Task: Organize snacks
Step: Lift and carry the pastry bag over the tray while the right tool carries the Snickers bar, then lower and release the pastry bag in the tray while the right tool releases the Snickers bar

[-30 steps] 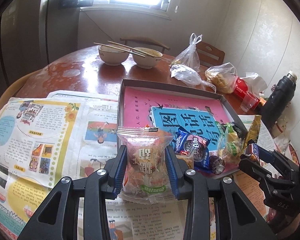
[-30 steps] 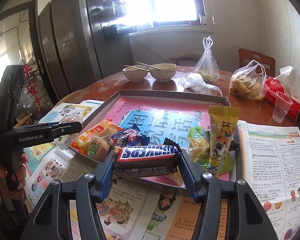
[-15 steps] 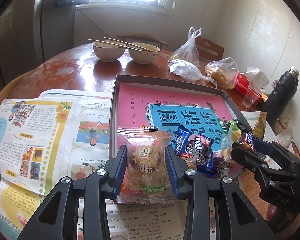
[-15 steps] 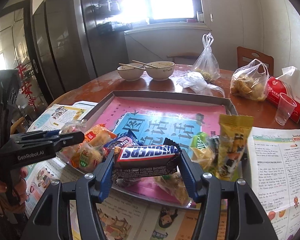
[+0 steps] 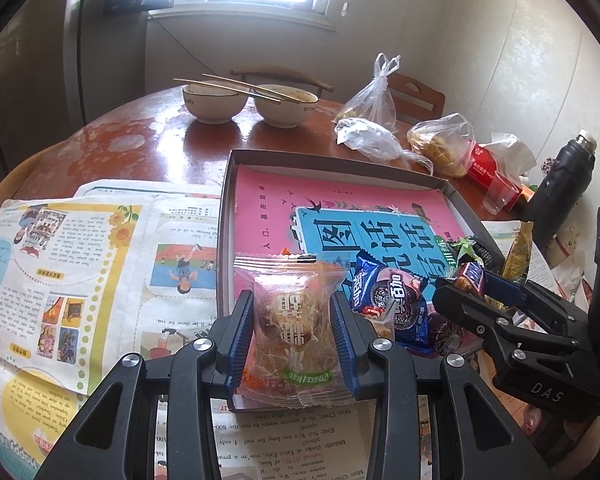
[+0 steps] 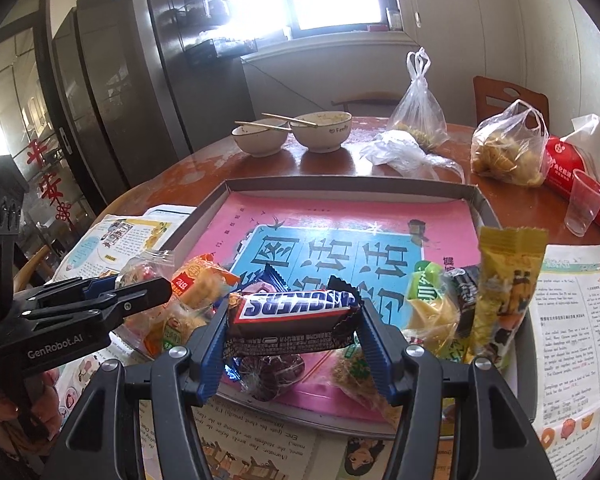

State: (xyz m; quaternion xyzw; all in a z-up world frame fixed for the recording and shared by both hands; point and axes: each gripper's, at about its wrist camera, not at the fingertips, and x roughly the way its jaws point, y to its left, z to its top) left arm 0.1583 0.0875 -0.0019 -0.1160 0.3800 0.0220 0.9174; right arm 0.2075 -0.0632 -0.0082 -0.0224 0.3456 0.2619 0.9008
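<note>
More snacks (image 6: 460,312) are piled at the near end of the grey tray (image 6: 476,196). A clear cake packet (image 5: 292,332) is clamped in the left claw (image 5: 292,336), and a Snickers bar (image 6: 292,316) in the right claw (image 6: 292,340), both over the tray's near edge. Newspapers (image 5: 80,264) are spread on the round brown counter (image 5: 140,140), with two bowls (image 6: 292,136) behind.

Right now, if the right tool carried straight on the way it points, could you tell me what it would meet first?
Probably the snack pile just under the Snickers bar that the right tool holds, at the near edge of the shallow box. Depth is hard to judge here.
</note>
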